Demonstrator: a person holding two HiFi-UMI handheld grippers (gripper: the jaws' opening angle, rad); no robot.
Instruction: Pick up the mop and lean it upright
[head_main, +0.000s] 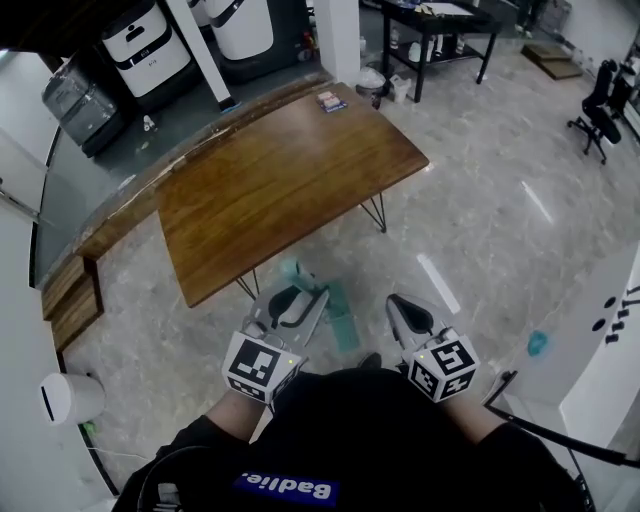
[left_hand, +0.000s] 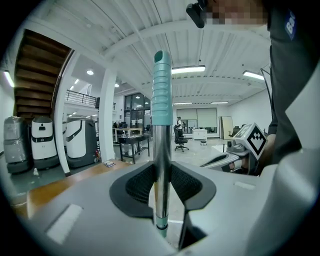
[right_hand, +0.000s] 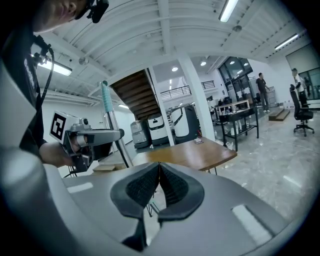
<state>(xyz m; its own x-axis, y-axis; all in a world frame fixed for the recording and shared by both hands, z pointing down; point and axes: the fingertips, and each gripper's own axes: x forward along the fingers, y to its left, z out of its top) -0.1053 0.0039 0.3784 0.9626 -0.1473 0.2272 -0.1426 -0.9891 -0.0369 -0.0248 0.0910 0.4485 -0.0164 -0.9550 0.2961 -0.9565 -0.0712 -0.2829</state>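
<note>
Mop (left_hand: 161, 100) with teal ribbed grip and shiny metal pole is standing nearly upright, clamped by the left gripper (left_hand: 161, 190); the right gripper (right_hand: 159, 187) is hovering alongside, jaws together, empty.

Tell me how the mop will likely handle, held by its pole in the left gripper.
The mop pole looks like polished metal, so it is probably stiff but may slide or twist in the left gripper. Clamped at one spot on a long upright pole, it could swing or tip easily. The ribbed teal grip would likely slip less.
</note>
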